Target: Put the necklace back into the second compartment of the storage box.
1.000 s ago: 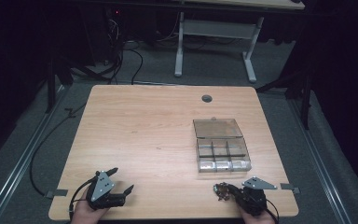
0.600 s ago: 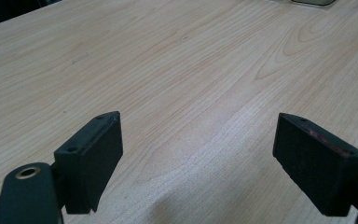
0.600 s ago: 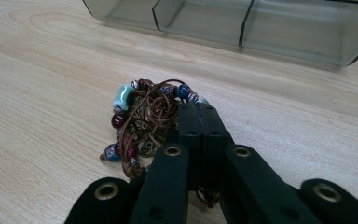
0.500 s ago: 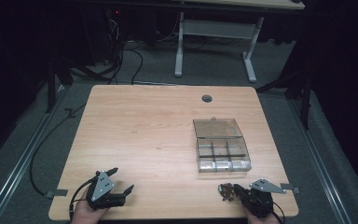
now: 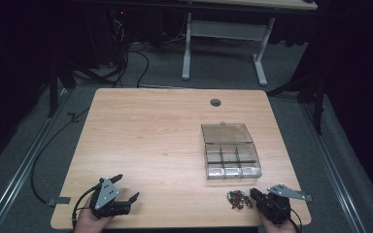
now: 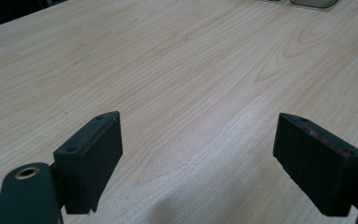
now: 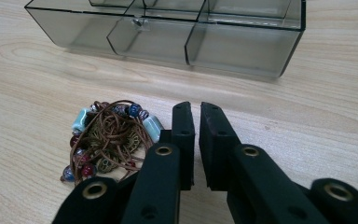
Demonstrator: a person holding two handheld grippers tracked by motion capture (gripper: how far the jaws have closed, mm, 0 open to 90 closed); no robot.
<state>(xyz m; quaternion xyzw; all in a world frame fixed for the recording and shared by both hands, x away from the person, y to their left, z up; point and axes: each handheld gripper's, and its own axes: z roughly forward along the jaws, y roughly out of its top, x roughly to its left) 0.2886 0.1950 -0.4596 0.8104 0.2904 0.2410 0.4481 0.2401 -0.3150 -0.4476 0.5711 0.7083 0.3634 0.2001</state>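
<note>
Right gripper (image 7: 196, 140) clenched empty beside beaded cord tangle (image 7: 112, 140); left gripper (image 6: 198, 154) released over bare table (image 5: 150, 136). Risk: loose cord snagging, beads spilling short of compartment box (image 5: 230, 155).

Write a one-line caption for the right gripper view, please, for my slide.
Right gripper, jaws nearly closed and empty, beside a beaded cord bracelet before a clear compartment box.

left tongs (image 6: 198, 154) wide apart, wooden table (image 6: 177, 70)

The box (image 5: 230, 153) sits on the right side of the table (image 5: 145, 141). The beads (image 5: 239, 199) lie near it, toward the near edge.
</note>
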